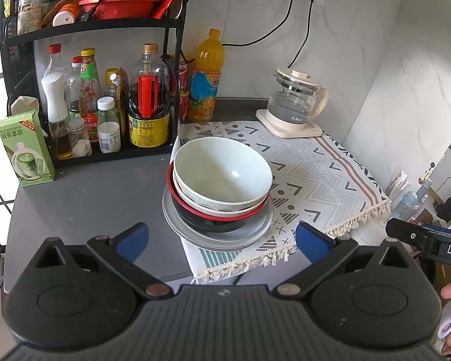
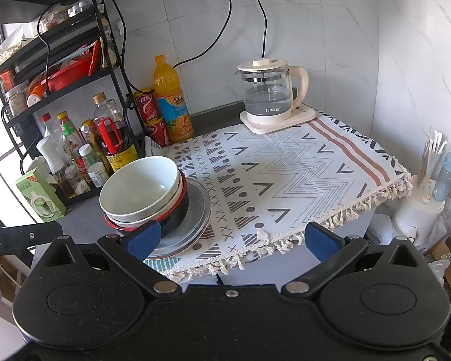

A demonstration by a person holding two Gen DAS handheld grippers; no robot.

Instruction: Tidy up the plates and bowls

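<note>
A stack of dishes stands at the left edge of the patterned cloth. A pale green bowl sits on top, nested in a white bowl, which sits in a black bowl with a red rim, all on a grey plate. The stack also shows in the right wrist view, with the green bowl and grey plate. My left gripper is open and empty, just in front of the stack. My right gripper is open and empty, to the right of the stack at the cloth's front edge.
A black rack of sauce bottles stands at the back left, with an orange juice bottle and red cans beside it. A glass kettle on its base sits at the back right. A green carton stands at the left.
</note>
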